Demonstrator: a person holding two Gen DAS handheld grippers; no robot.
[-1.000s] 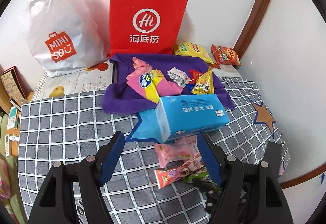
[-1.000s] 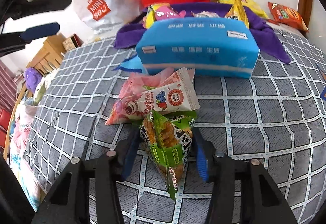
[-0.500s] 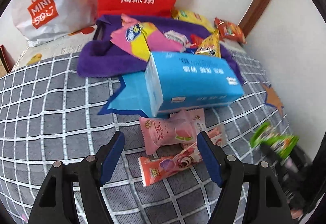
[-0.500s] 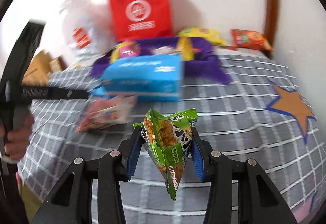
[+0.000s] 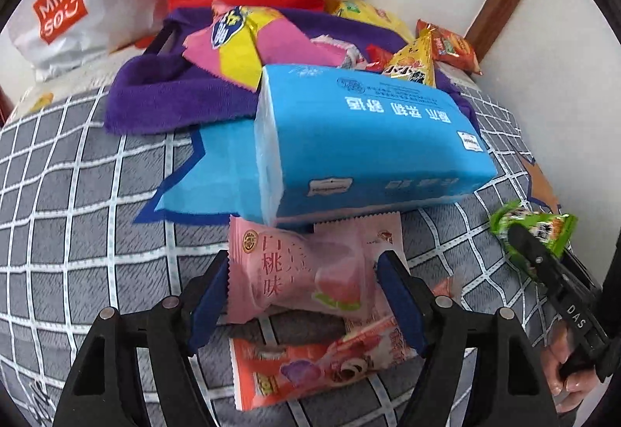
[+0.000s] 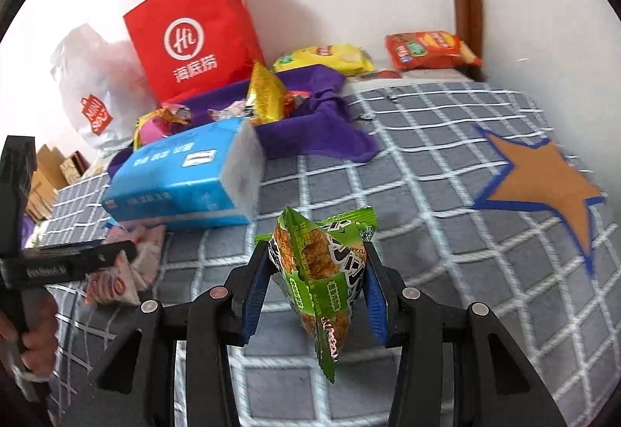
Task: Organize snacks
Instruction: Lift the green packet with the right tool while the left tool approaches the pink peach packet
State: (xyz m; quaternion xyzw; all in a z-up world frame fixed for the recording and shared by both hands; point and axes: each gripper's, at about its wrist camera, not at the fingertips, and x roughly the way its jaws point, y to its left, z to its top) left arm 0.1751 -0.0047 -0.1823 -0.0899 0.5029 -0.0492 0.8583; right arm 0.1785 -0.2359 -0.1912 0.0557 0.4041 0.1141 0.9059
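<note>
The right gripper (image 6: 316,285) is closed on a green snack pack (image 6: 322,271), lifted above the grey checked blanket (image 6: 407,194), w/ the pack pinched at its upper part and the tail hanging down free. The left gripper (image 5: 302,295) is wide open, its blue pads on both sides of the pink peach snack (image 5: 306,271) but not pressing it; it holds nothing. Under that one lies a red-orange snack pack (image 5: 310,365), partly overlapped. Both are just in front of the blue tissue pack (image 5: 368,151), and the pink one's top edge seems tucked under it, though the view there is not clear. The purple cloth tray (image 6: 310,112) w/ other snacks is behind the tissue pack, near the red paper bag (image 6: 194,35). Risks, in my judgement: the left fingers can catch the red-orange pack too bc of the overlap, or pull the tissue pack if the pink one is really trapped under it. The green pack is slippery film held on a small area, so a quick swing toward the tray can make it slip out. The two grippers are also near each other, so a collision is possible.
</note>
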